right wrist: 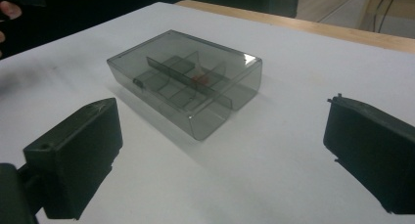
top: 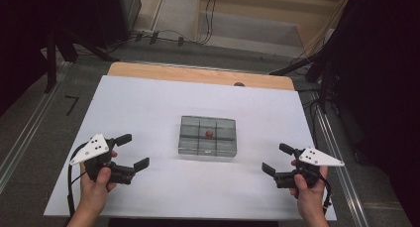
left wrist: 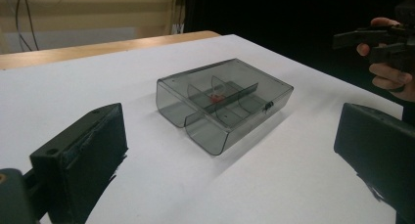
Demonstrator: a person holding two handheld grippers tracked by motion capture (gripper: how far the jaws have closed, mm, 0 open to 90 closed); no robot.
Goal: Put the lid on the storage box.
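A smoky clear plastic box [top: 208, 136] with inner dividers lies closed in the middle of the white table; a small red item [top: 209, 134] sits in its far middle compartment. The box [left wrist: 224, 101] and red item [left wrist: 216, 97] also appear in the left gripper view, and the box [right wrist: 186, 79] with the red item [right wrist: 198, 78] in the right gripper view. My left gripper [top: 132, 151] stands open left of the box, held by a hand. My right gripper [top: 277, 158] stands open to the right. Neither touches the box.
The white sheet [top: 148, 108] covers the table, with a strip of wooden edge [top: 198, 74] at the far side. Cables and dark stands [top: 163, 37] lie on the floor beyond. The other hand and gripper [left wrist: 386, 48] appear at the left gripper view's upper right.
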